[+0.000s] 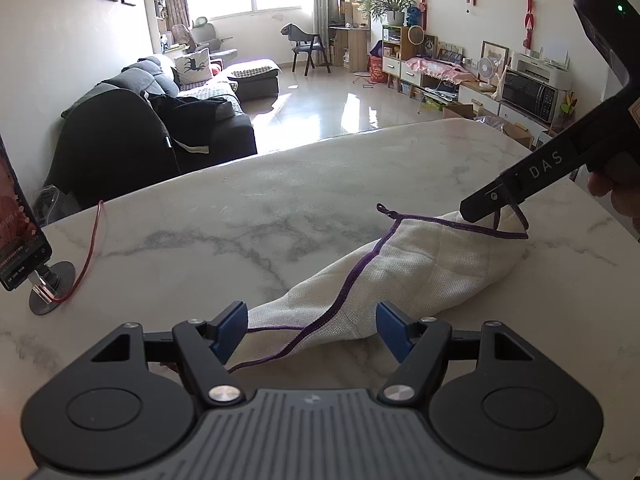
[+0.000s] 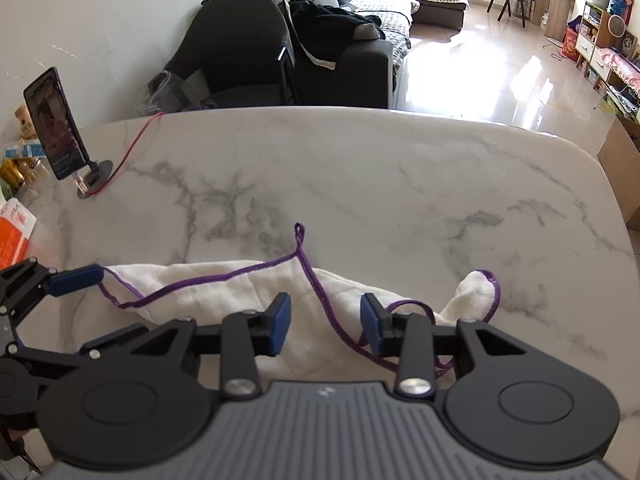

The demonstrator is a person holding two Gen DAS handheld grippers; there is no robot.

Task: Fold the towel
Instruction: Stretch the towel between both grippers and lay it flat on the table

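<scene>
A white towel (image 1: 420, 268) with a purple hem lies bunched in a long heap on the marble table (image 1: 248, 208). My left gripper (image 1: 312, 332) is open at the heap's near end, and the cloth and a hem strand lie between its blue pads (image 1: 230, 332) without being pinched. From the upper right, my right gripper (image 1: 486, 206) reaches down onto the far end. In the right wrist view the towel (image 2: 224, 284) lies crosswise. There the right gripper (image 2: 326, 328) stands open over it, with a hem line running between the pads. The left gripper's blue fingertip (image 2: 76, 280) sits at the towel's left end.
A phone on a round stand (image 2: 56, 124) with a red cable (image 2: 132, 148) is at the table's far left. Small bottles (image 2: 14, 170) and an orange packet (image 2: 14, 236) sit beside it. A dark sofa (image 2: 320, 48) stands beyond the far edge.
</scene>
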